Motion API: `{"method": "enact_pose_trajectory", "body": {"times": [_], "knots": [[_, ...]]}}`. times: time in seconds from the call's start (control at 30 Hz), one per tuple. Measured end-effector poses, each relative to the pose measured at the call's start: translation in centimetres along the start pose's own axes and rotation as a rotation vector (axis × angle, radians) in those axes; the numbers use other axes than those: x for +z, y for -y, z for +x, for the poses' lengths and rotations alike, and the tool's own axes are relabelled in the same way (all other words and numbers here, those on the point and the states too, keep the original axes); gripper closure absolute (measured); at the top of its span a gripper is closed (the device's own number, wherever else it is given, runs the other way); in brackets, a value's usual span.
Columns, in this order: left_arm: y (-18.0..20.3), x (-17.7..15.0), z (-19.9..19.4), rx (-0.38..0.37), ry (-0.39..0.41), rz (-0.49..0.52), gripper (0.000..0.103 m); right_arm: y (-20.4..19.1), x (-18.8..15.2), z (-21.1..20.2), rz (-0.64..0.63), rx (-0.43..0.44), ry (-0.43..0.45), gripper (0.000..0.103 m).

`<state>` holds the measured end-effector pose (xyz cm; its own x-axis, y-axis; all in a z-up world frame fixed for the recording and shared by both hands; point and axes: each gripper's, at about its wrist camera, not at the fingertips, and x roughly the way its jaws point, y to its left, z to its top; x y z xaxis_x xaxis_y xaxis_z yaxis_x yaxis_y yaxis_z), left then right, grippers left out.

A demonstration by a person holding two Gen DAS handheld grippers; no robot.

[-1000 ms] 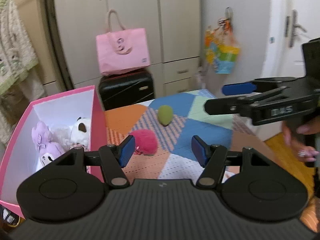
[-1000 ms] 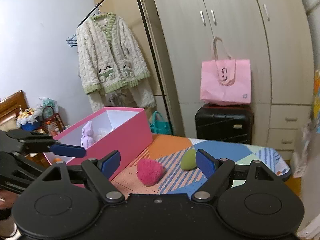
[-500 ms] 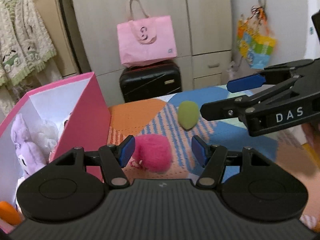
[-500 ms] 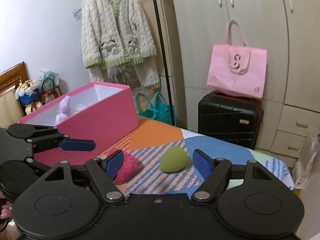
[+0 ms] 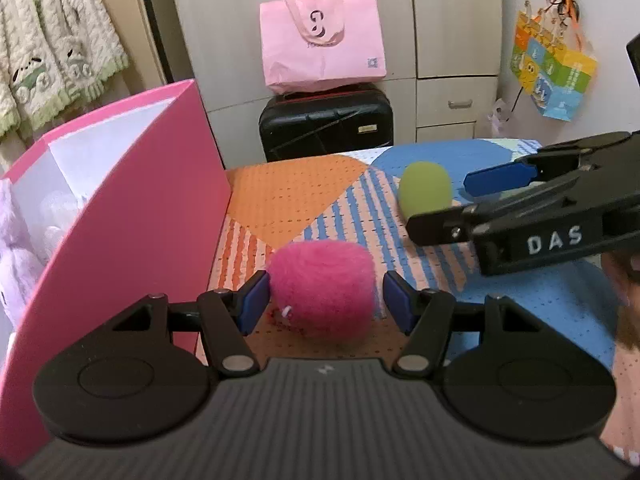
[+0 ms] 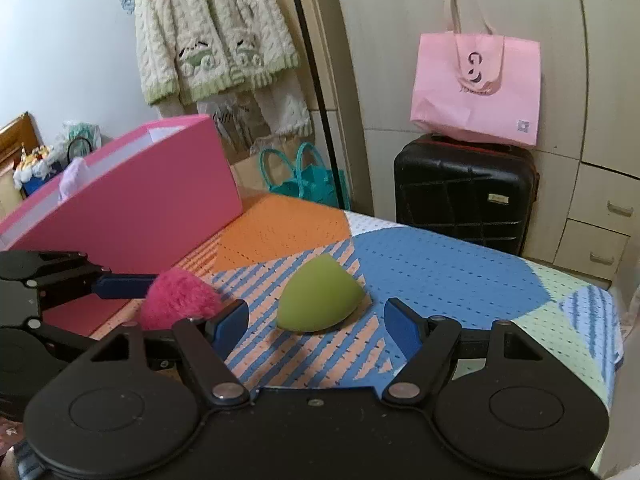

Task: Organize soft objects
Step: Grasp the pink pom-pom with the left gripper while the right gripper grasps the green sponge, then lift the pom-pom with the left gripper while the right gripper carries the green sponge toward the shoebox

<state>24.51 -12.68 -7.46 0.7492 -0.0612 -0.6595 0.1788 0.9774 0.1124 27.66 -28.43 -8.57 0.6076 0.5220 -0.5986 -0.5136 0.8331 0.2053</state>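
Observation:
A fuzzy pink ball (image 5: 322,286) lies on the patterned mat, between the open fingers of my left gripper (image 5: 325,307); the left pad looks close to touching it. It also shows in the right wrist view (image 6: 178,298). A green teardrop sponge (image 6: 318,300) lies just ahead of my open right gripper (image 6: 316,326), and shows in the left wrist view (image 5: 425,190) beside the right gripper's fingers (image 5: 498,178). A pink box (image 5: 132,216) at the left holds plush toys (image 5: 16,248).
The mat (image 6: 440,272) covers a table whose far edge runs near a black suitcase (image 6: 466,192) with a pink tote bag (image 6: 476,88) on it. Wardrobe doors stand behind. A cream cardigan (image 6: 212,40) hangs on a rack at the left.
Both grippers moved forward and down. The left one now straddles the pink ball; the right one has come close behind the green sponge. Both stayed open.

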Motion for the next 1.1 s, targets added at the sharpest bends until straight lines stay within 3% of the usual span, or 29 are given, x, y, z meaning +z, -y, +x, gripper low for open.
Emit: {"method": "enact_pose_trajectory", "body": {"times": [0.2,0.27,0.3,0.33,0.73,1.0,1.1], "knots": [[-0.1,-0.1,0.8,0.010,-0.013,-0.015,0.042,0.1,0.2,1.2,0.009,-0.015,0.004,0.026],[-0.2,-0.2,0.6,0.007,-0.006,-0.011,0.044,0.0,0.3,1.5,-0.003,-0.017,-0.001,0.049],[-0.1,-0.2,0.5,0.006,-0.004,-0.004,0.052,-0.3,0.3,1.5,-0.022,-0.025,-0.003,0.050],[-0.1,-0.3,0.4,0.007,-0.001,0.002,0.052,-0.6,0.1,1.4,-0.039,-0.034,0.004,0.052],[-0.5,-0.6,-2.4,-0.063,0.045,-0.023,0.055,-1.4,-1.2,-2.2,0.002,-0.092,0.031,0.053],[-0.5,-1.9,-4.7,-0.157,0.056,-0.017,0.055,-2.7,-3.0,-4.9,0.020,-0.122,0.039,0.053],[-0.6,-2.2,-6.0,-0.189,0.072,-0.016,0.055,-4.0,-3.9,-6.7,0.015,-0.149,0.083,0.053]]}}
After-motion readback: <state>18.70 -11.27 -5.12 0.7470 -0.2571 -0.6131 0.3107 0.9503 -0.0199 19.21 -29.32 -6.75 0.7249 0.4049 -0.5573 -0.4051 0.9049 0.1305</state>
